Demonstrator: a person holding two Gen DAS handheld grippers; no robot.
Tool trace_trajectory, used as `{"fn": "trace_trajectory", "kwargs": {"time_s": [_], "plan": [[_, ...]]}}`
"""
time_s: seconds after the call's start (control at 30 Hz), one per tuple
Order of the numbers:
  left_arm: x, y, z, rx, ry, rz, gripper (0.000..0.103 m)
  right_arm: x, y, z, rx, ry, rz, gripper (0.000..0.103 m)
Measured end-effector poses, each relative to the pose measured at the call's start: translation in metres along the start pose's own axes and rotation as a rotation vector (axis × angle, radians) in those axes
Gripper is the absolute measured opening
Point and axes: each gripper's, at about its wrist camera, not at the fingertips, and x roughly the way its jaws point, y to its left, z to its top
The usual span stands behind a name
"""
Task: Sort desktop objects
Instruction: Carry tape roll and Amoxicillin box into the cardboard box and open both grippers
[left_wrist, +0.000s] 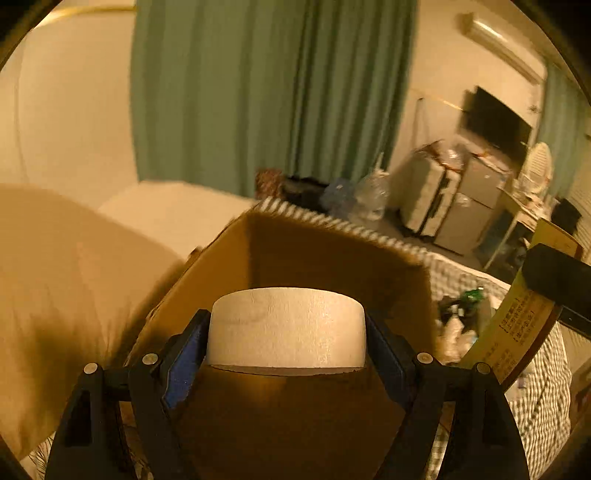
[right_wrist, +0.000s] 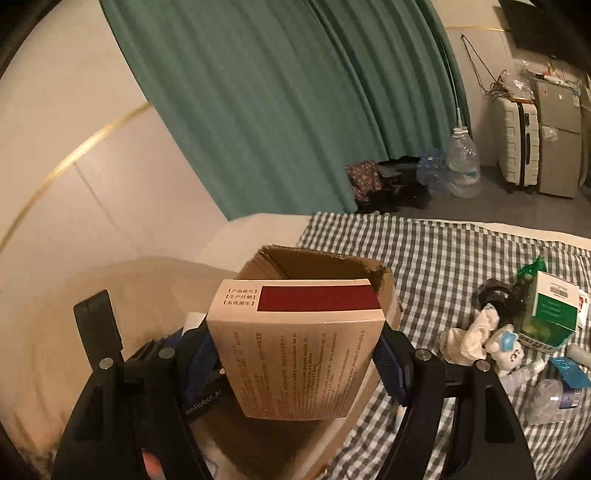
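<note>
My left gripper (left_wrist: 287, 319) is shut on a wide white roll of tape (left_wrist: 286, 332), its blue pads pressing on both sides. The roll hangs over an open brown cardboard box (left_wrist: 332, 254). My right gripper (right_wrist: 295, 341) is shut on a cream medicine box (right_wrist: 299, 362) with a dark red band and printed text, held above the same cardboard box (right_wrist: 317, 264). In the left wrist view that cream box (left_wrist: 517, 325) shows at the right edge. Part of the left gripper's black finger (right_wrist: 98, 321) shows at the left in the right wrist view.
The cardboard box stands on a checked cloth (right_wrist: 424, 254). To its right lies a pile: a green-and-white carton (right_wrist: 554, 306), white fabric (right_wrist: 467, 341), a black roll (right_wrist: 495, 291), a blue packet (right_wrist: 569, 369). A beige cushion (left_wrist: 55, 277) lies left. Beyond are a green curtain (right_wrist: 277, 110), water bottles (right_wrist: 461, 162) and a suitcase (right_wrist: 517, 140).
</note>
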Motion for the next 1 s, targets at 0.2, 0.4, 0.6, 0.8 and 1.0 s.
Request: {"fn": "trace_trajectory", "kwargs": {"time_s": [0.2,0.4,0.6,0.8,1.0], "plan": [[0.013,0.010,-0.004,-0.059,0.029,0.048,0.099,0.026,-0.007,0.012,0.105,-0.004,-0.008,0.089],[0.013,-0.005,-0.005,0.004,0.036,0.094,0.103,-0.020,-0.034,0.022,0.119,-0.079,-0.054,0.094],[-0.016,-0.055,-0.012,0.082,-0.031,-0.046,0.103,-0.104,-0.093,-0.012,-0.018,-0.082,-0.306,0.095],[-0.031,-0.143,-0.047,0.162,-0.002,-0.225,0.103,-0.140,-0.165,-0.082,0.040,0.048,-0.345,0.095],[-0.004,-0.209,-0.095,0.297,0.055,-0.158,0.103,-0.103,-0.181,-0.123,-0.024,0.234,-0.348,0.095]]}}
